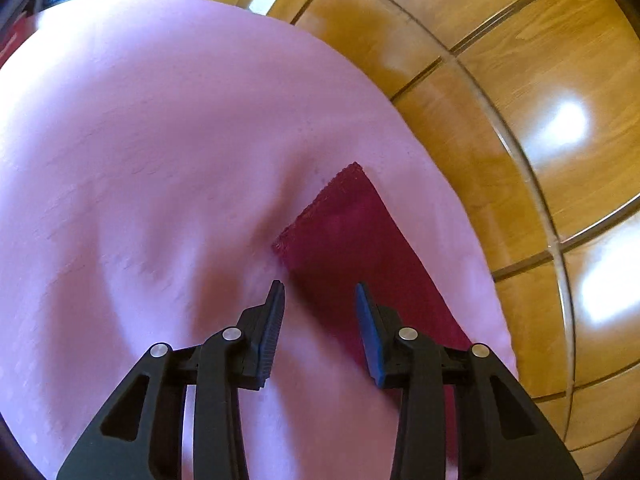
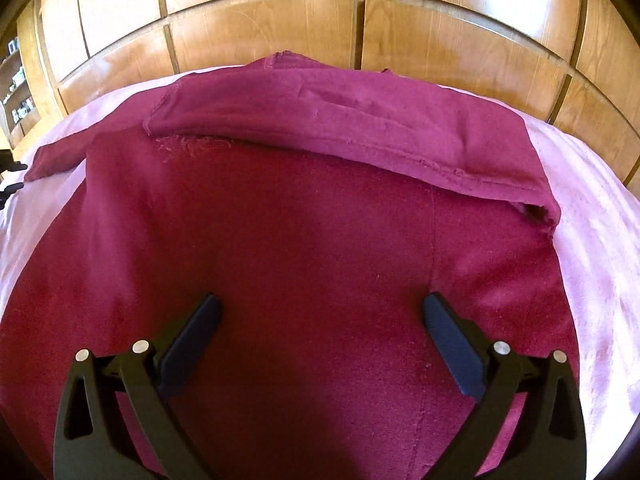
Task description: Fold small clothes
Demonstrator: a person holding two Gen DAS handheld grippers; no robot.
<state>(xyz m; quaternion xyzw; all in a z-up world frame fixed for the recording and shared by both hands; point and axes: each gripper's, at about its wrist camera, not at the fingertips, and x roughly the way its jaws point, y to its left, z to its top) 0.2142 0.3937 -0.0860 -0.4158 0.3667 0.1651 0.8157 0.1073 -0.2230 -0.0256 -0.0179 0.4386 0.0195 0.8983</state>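
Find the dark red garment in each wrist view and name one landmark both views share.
Left wrist: only a narrow part of the garment shows, right of centre, running under the open left gripper.
Right wrist: the garment fills the middle, far edge folded over, below the open right gripper.
Shared landmark: the pink sheet beneath it.
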